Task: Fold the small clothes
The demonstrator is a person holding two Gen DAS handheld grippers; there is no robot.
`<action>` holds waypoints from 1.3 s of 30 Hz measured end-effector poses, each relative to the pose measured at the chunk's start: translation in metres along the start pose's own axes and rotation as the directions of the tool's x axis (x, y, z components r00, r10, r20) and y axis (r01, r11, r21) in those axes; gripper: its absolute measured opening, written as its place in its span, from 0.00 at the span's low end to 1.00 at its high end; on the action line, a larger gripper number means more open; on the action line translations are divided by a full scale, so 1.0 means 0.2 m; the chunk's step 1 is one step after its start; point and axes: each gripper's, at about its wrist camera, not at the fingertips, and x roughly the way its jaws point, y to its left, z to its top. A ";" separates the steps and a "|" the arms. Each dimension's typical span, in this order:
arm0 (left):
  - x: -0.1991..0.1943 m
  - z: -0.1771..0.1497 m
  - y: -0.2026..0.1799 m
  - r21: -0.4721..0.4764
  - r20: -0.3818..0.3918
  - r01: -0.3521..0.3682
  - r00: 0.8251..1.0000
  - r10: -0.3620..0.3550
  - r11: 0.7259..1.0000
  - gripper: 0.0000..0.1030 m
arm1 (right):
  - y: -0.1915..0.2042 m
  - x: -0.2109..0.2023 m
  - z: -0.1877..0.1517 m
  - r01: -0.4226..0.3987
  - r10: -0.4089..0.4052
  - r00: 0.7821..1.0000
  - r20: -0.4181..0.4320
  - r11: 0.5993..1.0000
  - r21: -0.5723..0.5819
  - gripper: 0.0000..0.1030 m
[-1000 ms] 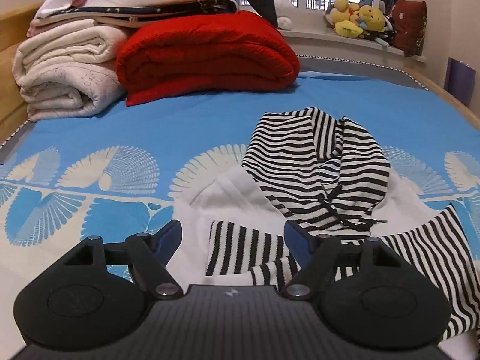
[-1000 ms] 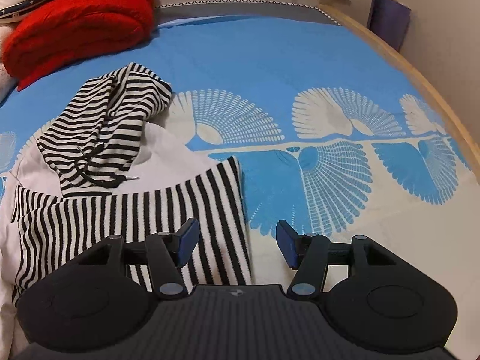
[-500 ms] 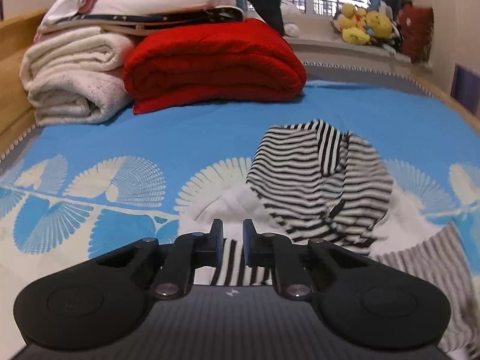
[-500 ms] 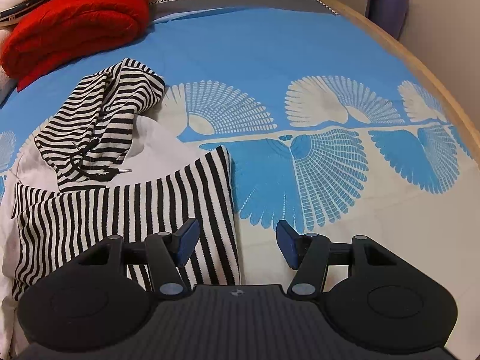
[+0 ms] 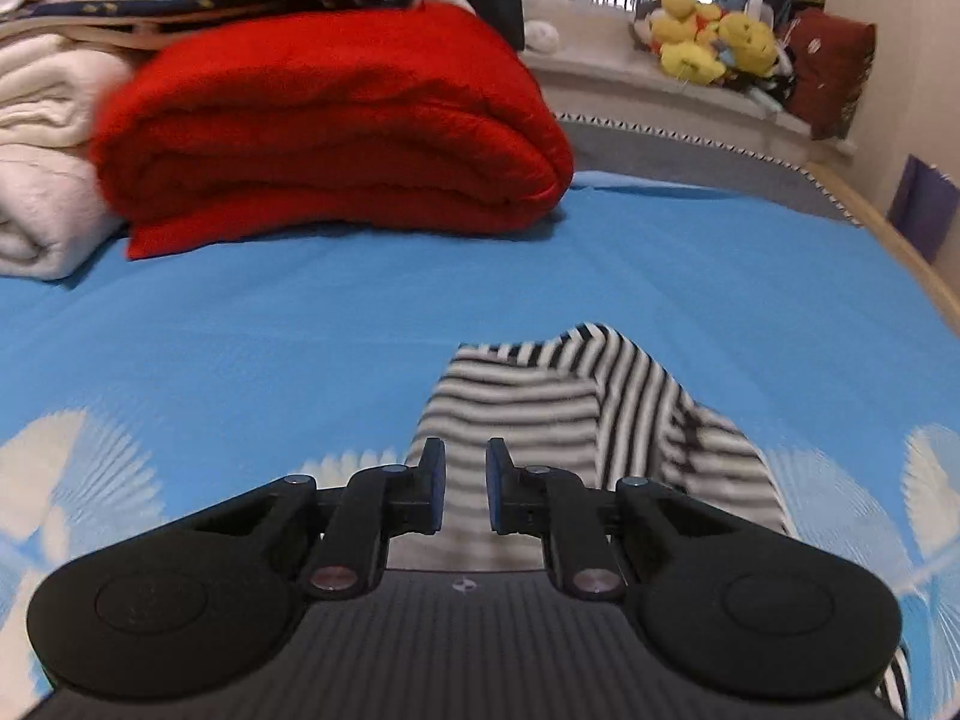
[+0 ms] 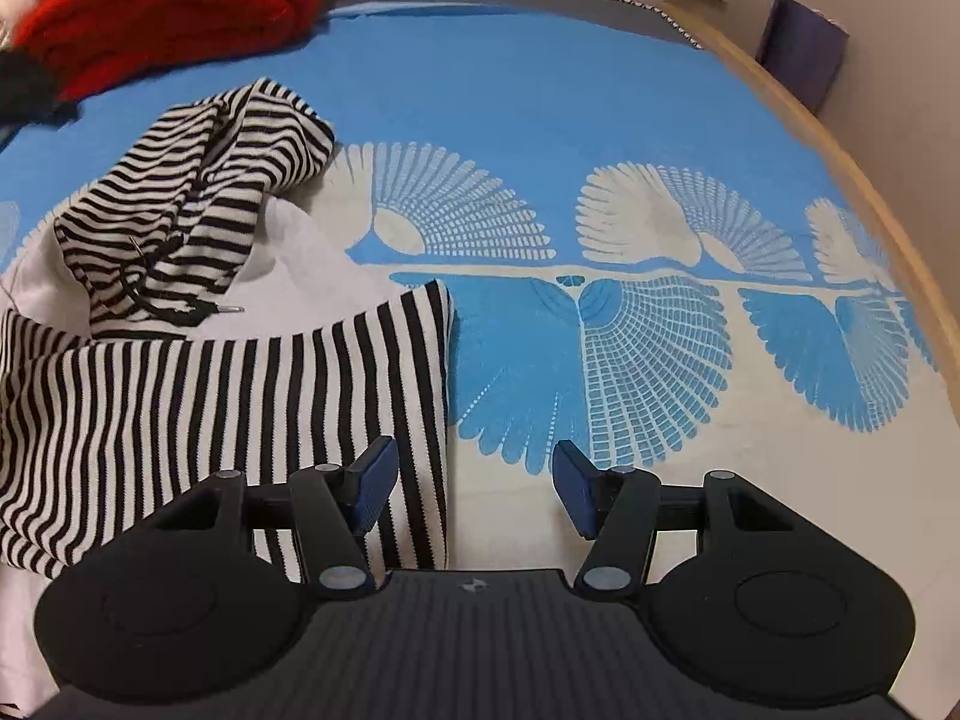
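Note:
A small white hoodie with a black-and-white striped hood (image 6: 180, 192) and striped sleeve (image 6: 228, 408) lies on the blue bed sheet (image 6: 540, 90). My left gripper (image 5: 461, 495) has its jaws nearly closed with a narrow gap, low over the striped hood (image 5: 570, 420); no cloth shows between the fingers. My right gripper (image 6: 474, 483) is open, its left finger (image 6: 372, 483) over the sleeve's right edge and its right finger over bare sheet.
A folded red blanket (image 5: 336, 126) and cream blankets (image 5: 36, 168) are stacked at the bed's far left. Plush toys (image 5: 714, 48) sit on the window ledge. The wooden bed rim (image 6: 840, 168) curves along the right.
My left gripper closed from wide open to nearly shut and moved forward over the hood, toward the red blanket. My right gripper stayed open and moved slightly along the sleeve's edge.

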 end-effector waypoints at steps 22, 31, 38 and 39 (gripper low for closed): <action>0.35 0.14 -0.09 0.033 0.008 0.034 0.999 -0.034 0.999 0.02 | 0.00 0.02 0.07 -0.014 0.014 1.000 -0.001 1.000 0.002 0.57; -1.12 -0.75 0.13 0.148 -0.025 0.322 0.946 -0.322 0.935 0.04 | -0.07 -0.12 0.12 -0.079 0.070 0.995 0.067 0.987 0.143 0.57; -1.31 -0.92 0.51 -0.155 -0.005 0.364 0.929 -0.369 0.919 0.43 | -0.14 -0.21 0.12 -0.158 0.123 0.983 0.135 0.942 0.295 0.57; -1.27 -0.92 0.55 -0.221 0.003 0.355 0.932 -0.363 0.909 0.43 | -0.12 -0.21 0.11 -0.179 0.144 0.981 0.132 0.936 0.304 0.57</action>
